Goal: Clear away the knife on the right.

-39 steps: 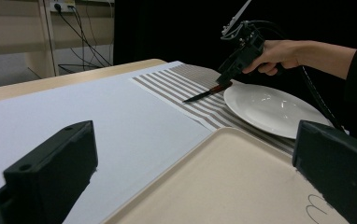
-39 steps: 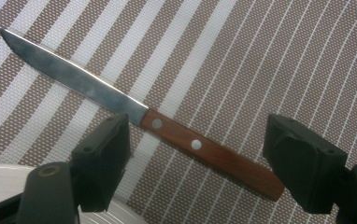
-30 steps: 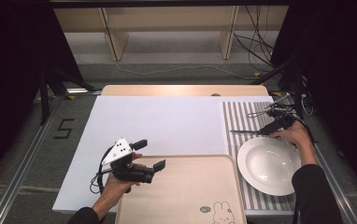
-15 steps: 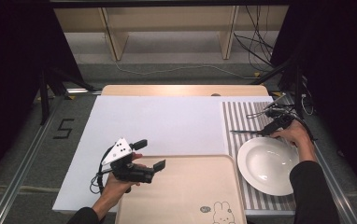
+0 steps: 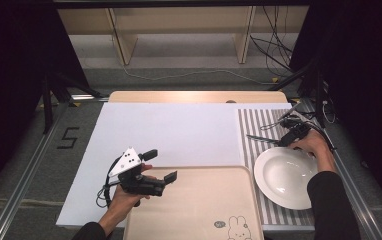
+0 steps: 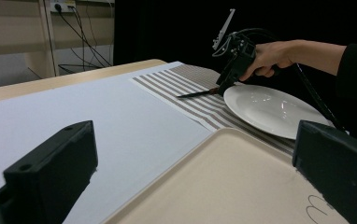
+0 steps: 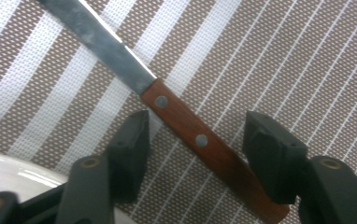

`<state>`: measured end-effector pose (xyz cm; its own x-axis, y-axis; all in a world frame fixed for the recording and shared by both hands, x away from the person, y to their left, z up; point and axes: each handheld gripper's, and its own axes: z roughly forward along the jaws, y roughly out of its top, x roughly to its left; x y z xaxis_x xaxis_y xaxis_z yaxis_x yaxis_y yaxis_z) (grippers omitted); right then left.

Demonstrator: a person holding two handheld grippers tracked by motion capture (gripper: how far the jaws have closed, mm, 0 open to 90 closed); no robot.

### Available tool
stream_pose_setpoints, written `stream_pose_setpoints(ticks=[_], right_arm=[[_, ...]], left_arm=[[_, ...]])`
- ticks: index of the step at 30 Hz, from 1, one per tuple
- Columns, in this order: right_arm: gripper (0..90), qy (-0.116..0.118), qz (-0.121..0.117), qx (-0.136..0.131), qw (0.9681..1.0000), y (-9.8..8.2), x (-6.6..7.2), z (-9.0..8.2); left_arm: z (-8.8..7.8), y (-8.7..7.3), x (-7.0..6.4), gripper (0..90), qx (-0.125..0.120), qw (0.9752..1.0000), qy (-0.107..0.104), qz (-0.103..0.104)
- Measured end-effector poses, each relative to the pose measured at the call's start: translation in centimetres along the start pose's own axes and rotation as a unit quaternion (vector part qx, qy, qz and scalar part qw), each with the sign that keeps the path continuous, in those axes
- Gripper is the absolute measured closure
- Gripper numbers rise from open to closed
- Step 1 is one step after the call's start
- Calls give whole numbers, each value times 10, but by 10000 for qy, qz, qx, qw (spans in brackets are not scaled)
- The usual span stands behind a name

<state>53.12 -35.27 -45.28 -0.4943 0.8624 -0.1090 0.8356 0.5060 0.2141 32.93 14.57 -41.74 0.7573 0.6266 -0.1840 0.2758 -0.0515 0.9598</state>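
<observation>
Because the knife (image 7: 186,126) lies flat on the striped mat (image 5: 251,150), just beside the far rim of the white plate (image 5: 284,177), the right gripper (image 7: 193,140) is tipped down over it, its jaws wide apart with one on each side of the wooden handle. They straddle the handle near where it meets the blade and do not yet pinch it; whether either jaw touches the wood is hard to tell. The blade points away from the plate, toward the white sheet on the tabletop (image 5: 179,132), which leaves the handle free on the hand's side, likely why the grasp is set up there. The left gripper (image 5: 160,167) hovers at the near left corner of the beige tray (image 5: 199,210), jaws wide open and holding nothing, seemingly parked out of the way while the right hand (image 5: 316,145) works.
</observation>
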Motion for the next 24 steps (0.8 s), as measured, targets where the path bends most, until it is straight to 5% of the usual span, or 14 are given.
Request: stream_pose_setpoints(ticks=[15, 24], right_arm=[[761, 194, -316, 338, 9987, 9, 8, -2], [775, 150, -511, 278, 9982, 8, 11, -5]], left_arm=[[0, 0, 0, 0, 6, 10000, 0, -7], [0, 0, 0, 0, 17, 10000, 11, 12]])
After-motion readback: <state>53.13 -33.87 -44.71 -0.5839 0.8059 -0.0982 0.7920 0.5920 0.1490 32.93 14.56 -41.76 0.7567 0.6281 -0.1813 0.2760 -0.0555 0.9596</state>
